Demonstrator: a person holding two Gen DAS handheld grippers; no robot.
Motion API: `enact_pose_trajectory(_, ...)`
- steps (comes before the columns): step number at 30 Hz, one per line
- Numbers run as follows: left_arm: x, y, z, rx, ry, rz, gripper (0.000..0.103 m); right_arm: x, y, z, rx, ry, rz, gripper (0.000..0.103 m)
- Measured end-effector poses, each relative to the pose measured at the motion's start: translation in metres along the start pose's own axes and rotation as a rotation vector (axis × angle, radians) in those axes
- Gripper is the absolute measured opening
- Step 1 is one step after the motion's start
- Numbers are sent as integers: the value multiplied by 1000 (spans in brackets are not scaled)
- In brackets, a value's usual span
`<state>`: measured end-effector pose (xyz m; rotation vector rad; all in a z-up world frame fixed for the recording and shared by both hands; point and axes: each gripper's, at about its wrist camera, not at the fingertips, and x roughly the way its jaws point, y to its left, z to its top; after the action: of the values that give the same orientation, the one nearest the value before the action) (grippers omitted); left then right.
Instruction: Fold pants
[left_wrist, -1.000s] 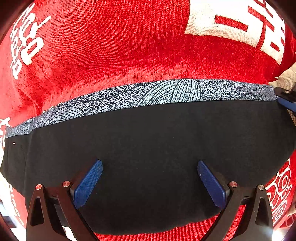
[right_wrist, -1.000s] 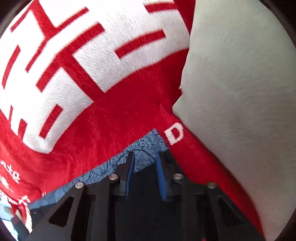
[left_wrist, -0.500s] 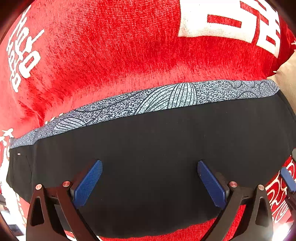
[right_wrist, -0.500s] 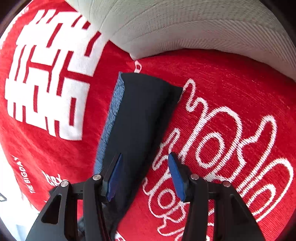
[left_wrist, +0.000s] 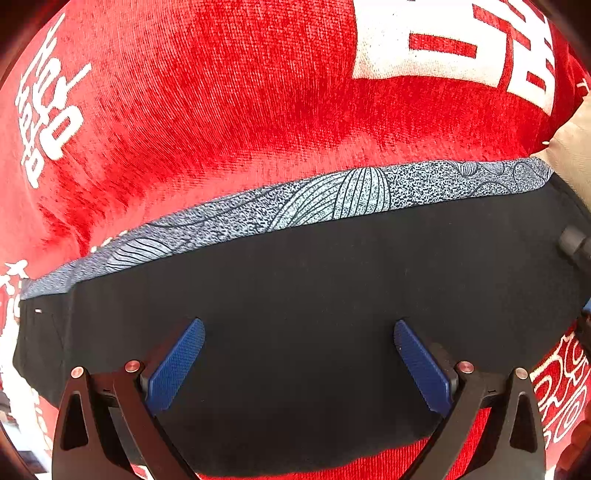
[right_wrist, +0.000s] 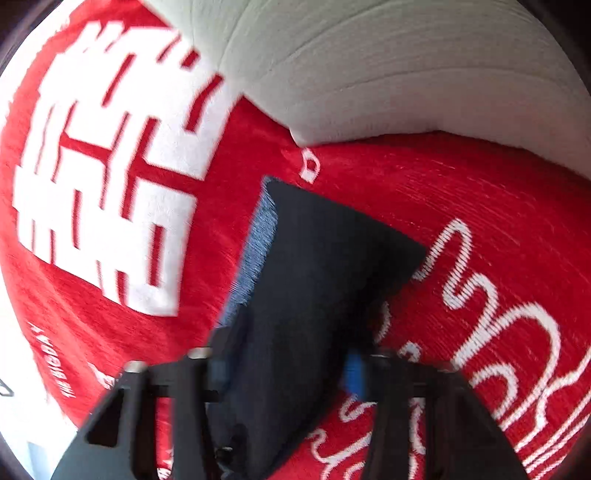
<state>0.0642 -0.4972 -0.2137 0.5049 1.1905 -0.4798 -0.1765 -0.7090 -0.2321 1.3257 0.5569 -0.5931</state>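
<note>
Hovering over the folded black pants, my left gripper has its blue-padded fingers spread wide apart, clamped on nothing, with dark cloth filling the gap between them. The pants lie in a long band across the red plush blanket with white lettering. At their left end a small white stitch shows on the dark cloth. Along their far edge a strip of grey-blue fabric printed with fine leaf and shell lines sticks out from under the black layer and runs from the left end to the right end. Past that right end a pale beige cushion meets the blanket.

In my right wrist view, which is blurred, the pants run straight away from me as a narrow dark slab, with the grey-blue strip along their left side. My right gripper has its fingers set either side of the near end of the slab; one blue pad sits just at its right edge, but I cannot tell whether they press the cloth. To the right, the off-white ribbed cushion lies beyond the pants' far end.
</note>
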Motion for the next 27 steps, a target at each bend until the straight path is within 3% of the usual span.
enact_pose_trajectory(2,-12,2,3,-3,-16,-2,84,-3,10,2,-62,25,-39,14)
enact_pose_trajectory(4,-23,6,3,-14,-11,-64,83,-12,28,1,-167,22,-69,13)
enact_pose_trajectory(6,-28,7,0,-23,-8,-134,69,-20,47,-2,-243,15,-71,13)
enact_pose_trajectory(7,-27,6,-2,-18,0,-159,68,-24,55,-3,-266,14,-65,13)
enact_pose_trajectory(10,-7,2,-14,-19,43,-226,68,-29,70,-5,-313,18,-61,13)
enact_pose_trajectory(12,-7,-5,-26,26,-60,-194,68,-29,81,-8,-363,29,-78,13)
enact_pose_trajectory(14,-8,-6,-32,30,-108,-192,68,-30,90,-13,-416,26,-91,13)
enact_pose_trajectory(24,-3,8,-47,11,-197,-256,68,-38,172,-67,-753,31,-119,13)
enact_pose_trajectory(27,-3,20,-47,20,-181,-303,68,-31,195,-90,-844,46,-121,13)
